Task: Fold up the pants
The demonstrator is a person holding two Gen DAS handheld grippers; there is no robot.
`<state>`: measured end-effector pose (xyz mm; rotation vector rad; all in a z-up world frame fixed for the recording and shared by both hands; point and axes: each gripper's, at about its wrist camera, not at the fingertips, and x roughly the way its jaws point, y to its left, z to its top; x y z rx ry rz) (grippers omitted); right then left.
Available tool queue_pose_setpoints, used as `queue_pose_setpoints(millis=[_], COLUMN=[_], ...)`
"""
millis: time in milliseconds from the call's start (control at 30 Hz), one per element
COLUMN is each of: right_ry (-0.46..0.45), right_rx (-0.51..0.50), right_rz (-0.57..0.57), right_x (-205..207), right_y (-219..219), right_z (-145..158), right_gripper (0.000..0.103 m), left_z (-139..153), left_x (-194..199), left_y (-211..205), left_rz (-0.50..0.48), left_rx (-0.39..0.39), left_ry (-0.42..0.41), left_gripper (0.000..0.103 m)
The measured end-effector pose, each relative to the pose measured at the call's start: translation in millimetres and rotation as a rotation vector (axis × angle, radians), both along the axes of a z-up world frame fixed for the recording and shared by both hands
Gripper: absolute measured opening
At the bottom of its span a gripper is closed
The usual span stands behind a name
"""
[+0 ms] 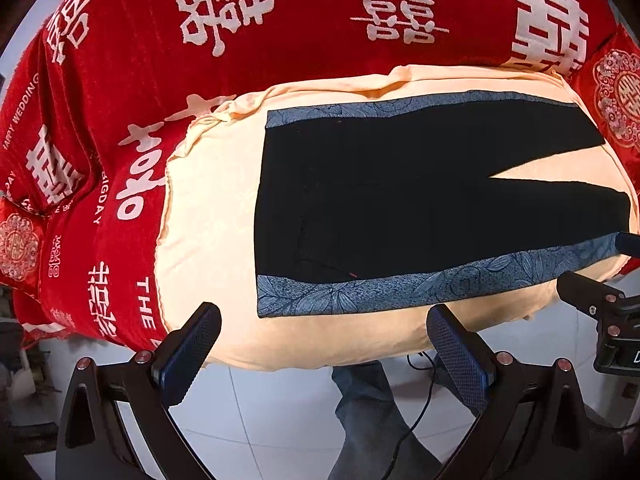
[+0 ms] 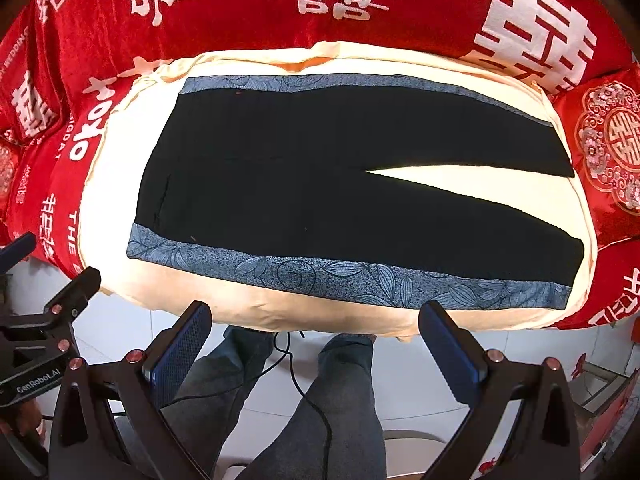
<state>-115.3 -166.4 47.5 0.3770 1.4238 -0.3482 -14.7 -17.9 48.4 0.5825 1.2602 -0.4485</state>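
Black pants (image 1: 400, 196) with blue leaf-patterned side stripes lie flat and unfolded on a cream cloth (image 1: 208, 216), waist to the left, legs spread to the right. They also show in the right wrist view (image 2: 320, 184). My left gripper (image 1: 324, 344) is open and empty, held off the near edge below the waist end. My right gripper (image 2: 316, 340) is open and empty, off the near edge below the near leg's blue stripe (image 2: 360, 276). Neither touches the pants.
The cream cloth (image 2: 108, 184) lies on a red bedspread (image 1: 280, 20) with white characters. A red embroidered cushion (image 2: 608, 148) sits at the right. Below the bed edge are white floor tiles (image 1: 280, 420), the person's jeans-clad legs (image 2: 340, 392) and a black cable (image 2: 304, 392).
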Motion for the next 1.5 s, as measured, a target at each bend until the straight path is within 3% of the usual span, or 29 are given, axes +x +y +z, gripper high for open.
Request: queue_pose_setpoints(millis=[133, 633, 800, 900, 1000, 1067, 1133, 1167, 1200, 1267, 1500], right_ry=[-0.002, 0.017, 0.005, -0.045, -0.098, -0.157, -0.201, -0.226, -0.240, -0.269, -0.311], right_rx=[0.001, 0.006, 0.011, 0.121, 0.231, 0.387, 0.512, 0.579, 0.635, 0.742, 0.781], right_rz=[0.014, 0.153, 0.116, 0.045, -0.049, -0.129, -0.183, -0.217, -0.239, -0.266, -0.275], right_x=[-1, -15, -18, -22, -27, -32, -35, -36, -38, -38, -34], right_y=[-5, -29, -37, -44, -47, -44, -38, -33, -28, -15, 9], right_z=[-1, -4, -11, -22, -39, -61, -84, -99, -113, -144, -219], right_gripper=[0.103, 0.103, 0.103, 0.103, 0.103, 0.100, 0.091, 0.077, 0.070, 0.069, 0.069], left_z=[-1, -10, -16, -29, -57, -72, -85, -95, -107, -127, -188], left_x=[-1, -31, -28, -19, -4, 4, 8, 11, 14, 20, 32], left_y=[-5, -15, -5, 6, 26, 40, 52, 57, 64, 73, 81], left_rz=[0.023, 0.258, 0.275, 0.280, 0.305, 0.326, 0.333, 0.335, 0.341, 0.352, 0.362], left_rx=[0.002, -0.019, -0.043, -0.077, -0.103, -0.147, -0.167, -0.174, -0.189, -0.231, -0.348], left_ry=[0.009, 0.068, 0.085, 0.102, 0.180, 0.200, 0.207, 0.218, 0.235, 0.263, 0.338], left_gripper=[0.103, 0.103, 0.103, 0.103, 0.103, 0.103, 0.103, 0.103, 0.103, 0.103, 0.103])
